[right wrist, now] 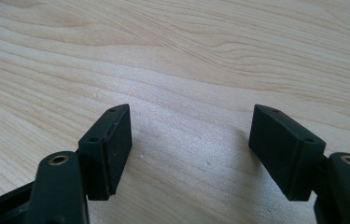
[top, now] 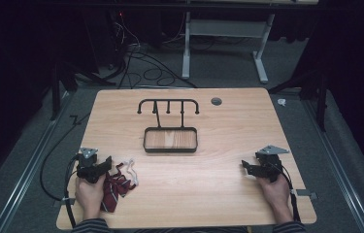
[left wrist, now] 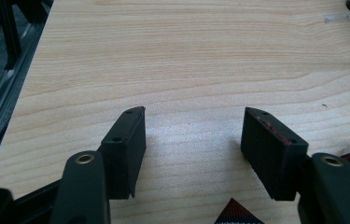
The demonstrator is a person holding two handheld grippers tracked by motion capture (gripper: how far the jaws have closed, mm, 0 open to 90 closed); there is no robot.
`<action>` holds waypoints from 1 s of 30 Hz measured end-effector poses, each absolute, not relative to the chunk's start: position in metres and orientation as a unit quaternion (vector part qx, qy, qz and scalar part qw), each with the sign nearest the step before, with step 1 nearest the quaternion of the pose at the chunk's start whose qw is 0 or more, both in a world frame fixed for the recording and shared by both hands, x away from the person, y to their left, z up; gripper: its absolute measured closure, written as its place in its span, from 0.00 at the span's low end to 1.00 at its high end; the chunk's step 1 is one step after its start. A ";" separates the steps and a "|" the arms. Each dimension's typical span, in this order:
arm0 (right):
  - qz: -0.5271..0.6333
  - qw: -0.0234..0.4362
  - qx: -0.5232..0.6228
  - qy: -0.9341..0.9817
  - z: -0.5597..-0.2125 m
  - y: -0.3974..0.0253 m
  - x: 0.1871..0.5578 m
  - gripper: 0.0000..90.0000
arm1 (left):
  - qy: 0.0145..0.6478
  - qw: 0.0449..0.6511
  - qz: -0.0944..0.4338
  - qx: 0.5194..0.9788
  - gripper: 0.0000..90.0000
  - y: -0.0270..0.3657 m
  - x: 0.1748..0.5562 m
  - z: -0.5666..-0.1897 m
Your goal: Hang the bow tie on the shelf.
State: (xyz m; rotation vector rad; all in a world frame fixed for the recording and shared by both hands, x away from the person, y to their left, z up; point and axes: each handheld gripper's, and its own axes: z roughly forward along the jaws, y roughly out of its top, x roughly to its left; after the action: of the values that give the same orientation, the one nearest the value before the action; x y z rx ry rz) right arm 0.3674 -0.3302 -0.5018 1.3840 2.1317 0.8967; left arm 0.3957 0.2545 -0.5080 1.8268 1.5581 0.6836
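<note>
A crumpled dark red striped cloth (top: pixel 114 188) with a white cord (top: pixel 130 168) lies at the near left of the wooden table (top: pixel 218 194). My left gripper (top: pixel 103 164) rests just left of it, open, with bare wood between its jaws. In the left gripper view (left wrist: pixel 193 128) a red corner of the cloth (left wrist: pixel 234 214) shows at the bottom edge. My right gripper (top: pixel 244 166) sits at the near right, open over bare wood, as the right gripper view (right wrist: pixel 189 130) confirms. A black wire rack with hooks (top: pixel 169 104) and a wooden tray base (top: pixel 170 140) stands mid-table.
A round grey grommet (top: pixel 216 101) sits in the table's far edge. Cables (top: pixel 53 174) trail off the left side to the floor. Behind the table stand a white desk frame (top: pixel 262 53) and more cables on grey carpet.
</note>
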 end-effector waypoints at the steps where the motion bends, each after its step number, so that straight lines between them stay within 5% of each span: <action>1: 0.324 0.221 0.501 0.771 -0.502 -0.330 0.367 0.34 | 0.592 0.317 0.260 0.694 0.45 0.254 0.396 -0.508; 30: 0.324 0.219 0.502 0.771 -0.502 -0.330 0.367 0.34 | 0.587 0.323 0.267 0.693 0.49 0.258 0.386 -0.497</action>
State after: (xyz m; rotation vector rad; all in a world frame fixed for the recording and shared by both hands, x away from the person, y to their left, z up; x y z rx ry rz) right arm 0.3670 -0.3297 -0.5016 1.3898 2.1340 0.8974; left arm 0.3855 0.2582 -0.4967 1.8179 1.5416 0.7022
